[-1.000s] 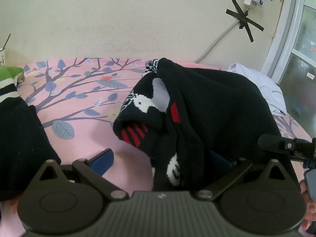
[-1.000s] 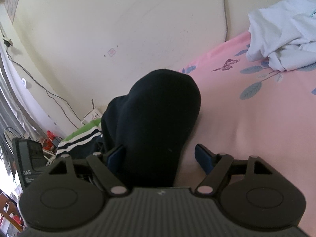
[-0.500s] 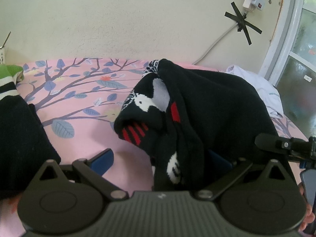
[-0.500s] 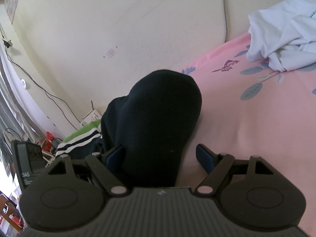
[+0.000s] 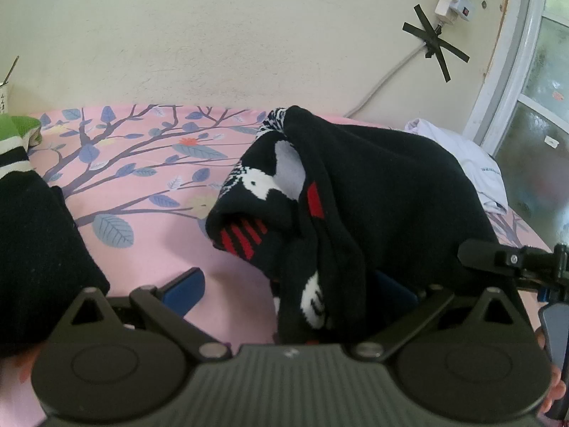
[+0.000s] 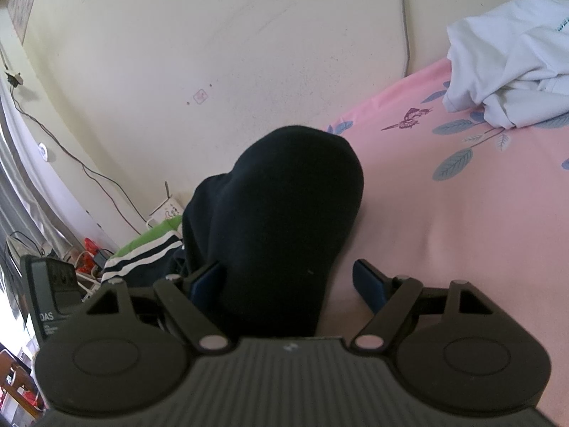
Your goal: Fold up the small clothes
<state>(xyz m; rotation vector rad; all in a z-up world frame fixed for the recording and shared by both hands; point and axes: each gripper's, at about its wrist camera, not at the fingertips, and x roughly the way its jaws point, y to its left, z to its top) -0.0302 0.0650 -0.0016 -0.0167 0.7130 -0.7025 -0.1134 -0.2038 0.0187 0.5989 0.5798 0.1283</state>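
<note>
Right, I have both grippers low over the pink bedsheet [image 5: 149,256], the one printed with branches and blue leaves, and both point down at a slant. My left gripper [image 5: 291,284] stands spread: its left blue pad [image 5: 185,288] lies bare on the sheet, apart from the cloth, while the right pad [image 5: 394,291] is mostly covered by the black sock [image 5: 373,192]. That sock is bunched up in a heap with white, grey and red pattern showing along its left folds, and its near end hangs down between the two fingers. I cannot see either pad pressing on it.

My right gripper [image 6: 290,281] is spread wide too. From its camera the same sock [image 6: 284,220] shows as a plain black mound running up between the fingers; the left pad [image 6: 206,281] sits against or just behind the fabric, I cannot tell which, and the right pad [image 6: 370,284] stands clear of it on the sheet.

At the left edge of my left view lies another dark garment [image 5: 35,249] with green and white stripes at its far end, well apart from the sock. A crumpled white shirt [image 6: 512,67] lies farther off by the wall. A white cable [image 5: 387,82] is taped to the wall with a black cross. Part of the right gripper [image 5: 515,259] pokes into the left view from the right.
</note>
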